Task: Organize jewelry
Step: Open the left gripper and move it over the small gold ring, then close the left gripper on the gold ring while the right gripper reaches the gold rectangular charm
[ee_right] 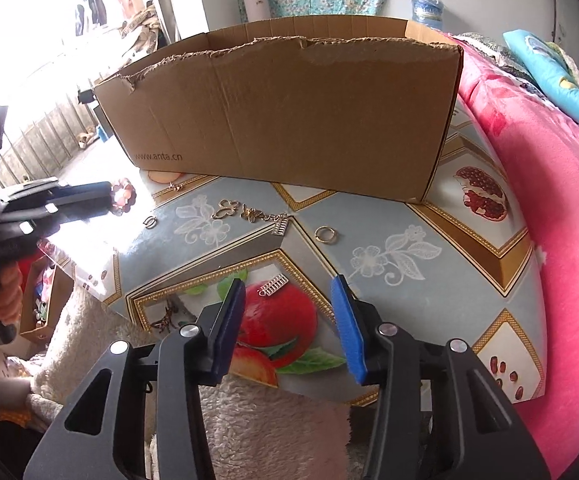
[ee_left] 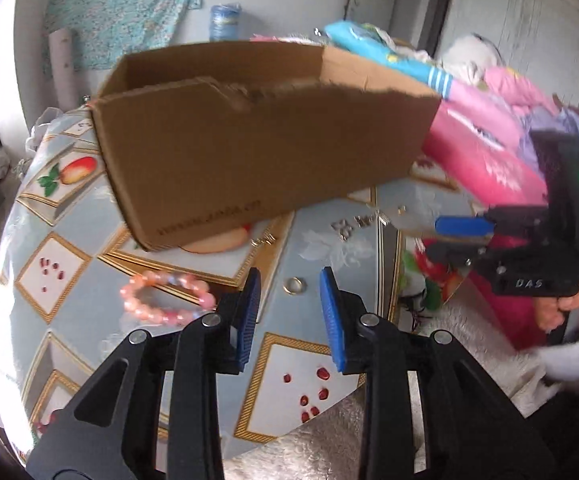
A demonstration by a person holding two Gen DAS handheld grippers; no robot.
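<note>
The open cardboard box (ee_left: 265, 136) (ee_right: 289, 112) stands at the back of the fruit-patterned table (ee_left: 329, 360) (ee_right: 409, 220). My left gripper (ee_left: 289, 284) (ee_right: 107, 197) is open over a small ring (ee_left: 295, 285) (ee_right: 149, 222) lying between its fingertips, untouched. A pink bead bracelet (ee_left: 169, 298) (ee_right: 123, 196) rests just left of it. My right gripper (ee_right: 287, 292) (ee_left: 433, 237) is open, with a silver comb-shaped charm (ee_right: 273, 286) on the table between its tips. Farther off lie a gold ring (ee_right: 326, 235), a second silver charm (ee_right: 281, 226) and butterfly charms (ee_right: 225, 208).
A pink blanket (ee_right: 549, 220) (ee_left: 481, 148) crowds the table's right side and piled bedding sits behind the box. White fleece (ee_right: 269, 420) covers the near edge. A small box of odds and ends (ee_right: 45, 300) sits on the floor at the left.
</note>
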